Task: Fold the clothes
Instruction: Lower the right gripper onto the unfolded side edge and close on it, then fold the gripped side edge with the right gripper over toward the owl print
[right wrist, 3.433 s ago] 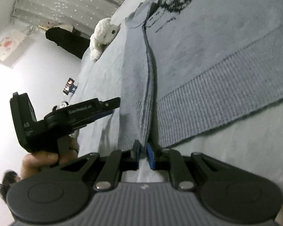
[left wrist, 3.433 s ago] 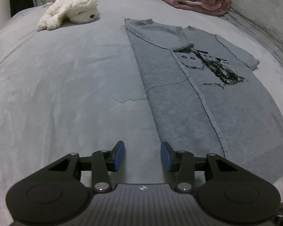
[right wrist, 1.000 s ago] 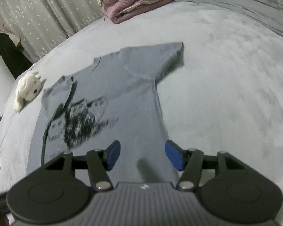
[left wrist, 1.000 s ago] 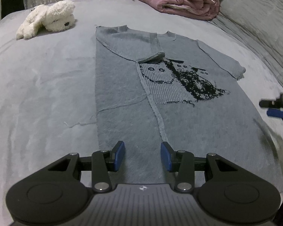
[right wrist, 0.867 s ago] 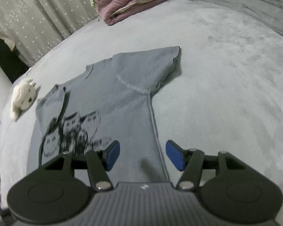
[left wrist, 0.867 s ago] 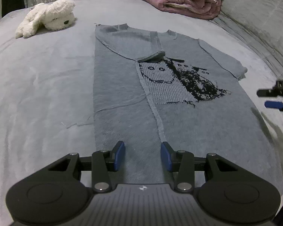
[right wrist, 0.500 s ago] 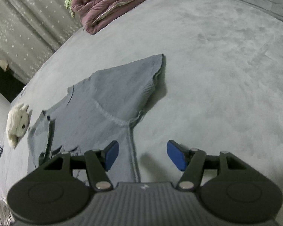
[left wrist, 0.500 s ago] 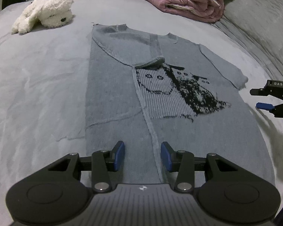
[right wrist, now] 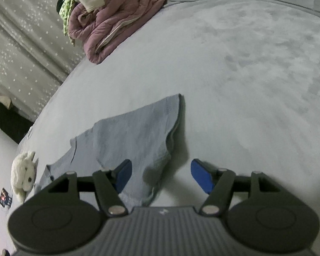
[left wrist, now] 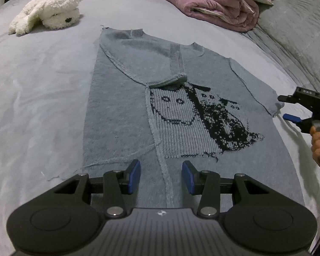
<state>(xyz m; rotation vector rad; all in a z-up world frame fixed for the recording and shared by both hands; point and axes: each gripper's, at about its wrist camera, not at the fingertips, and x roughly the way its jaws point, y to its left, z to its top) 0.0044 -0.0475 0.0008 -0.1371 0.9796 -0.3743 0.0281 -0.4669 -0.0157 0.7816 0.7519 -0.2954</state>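
Grey knit sweater (left wrist: 121,106) lies flat on the grey bed cover (left wrist: 42,89), printed side up. Its left third is already turned over onto the body, the sleeve cuff lying across the top of the cat print (left wrist: 202,123). The right short sleeve (right wrist: 143,128) lies spread out on the cover, not folded in.

My left claw (left wrist: 161,177) hovers over the hem end, blue pads spread wide, holding nothing. The folded edge's seam runs up between them. My right claw (right wrist: 161,176) is also spread and empty, low beside the right sleeve, with the sleeve's lower edge between the pads. In the left view my hand (left wrist: 319,140) holds it just off the sweater's right side.

Step in hand, as I judge it: the matching fold on the right side — sleeve and side panel over toward the middle. That calls for closing on the sleeve edge, getting both knit layers and none of the cover, then carrying it across without dragging the left fold loose.

Orientation: long axis runs away from me, collar (left wrist: 136,33) at the far end toward the white plush toy (left wrist: 49,10) and the purple quilt (left wrist: 215,6), hem nearest me.
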